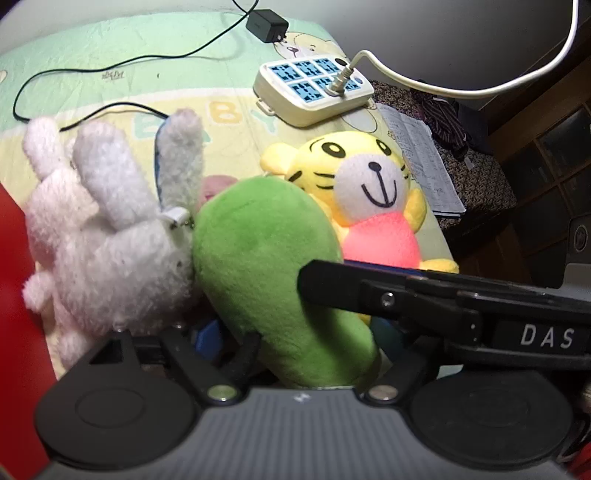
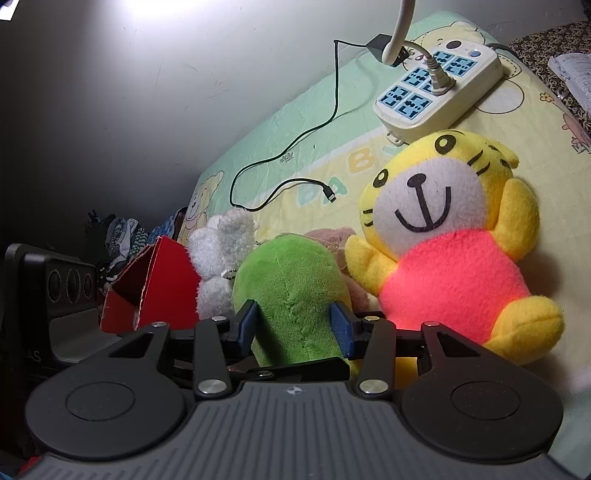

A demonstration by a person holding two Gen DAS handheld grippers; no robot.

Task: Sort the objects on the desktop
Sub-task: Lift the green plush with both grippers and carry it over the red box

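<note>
A green plush [image 1: 258, 251] stands upright in the middle of a baby-print mat [image 1: 92, 48]. My right gripper [image 2: 293, 326] is shut on the green plush [image 2: 291, 288], with a blue pad pressed into each side. One right finger [image 1: 332, 291] crosses the left wrist view from the right. My left gripper [image 1: 295, 339] is open around the plush's lower end; its left pad [image 1: 210, 336] stands off the plush and its right pad is hidden. A white bunny plush [image 1: 103, 229] leans against the green plush's left side. A yellow tiger plush [image 2: 443, 236] in a pink shirt sits on its right.
A red box [image 2: 155, 288] stands at the left beside the bunny. A pink plush [image 2: 332, 236] peeks out behind the green plush. Farther back lie a white power strip [image 1: 314, 88], a black adapter [image 1: 266, 24] and its cable [image 2: 295, 147]. Printed papers [image 1: 421, 158] lie at the mat's right edge.
</note>
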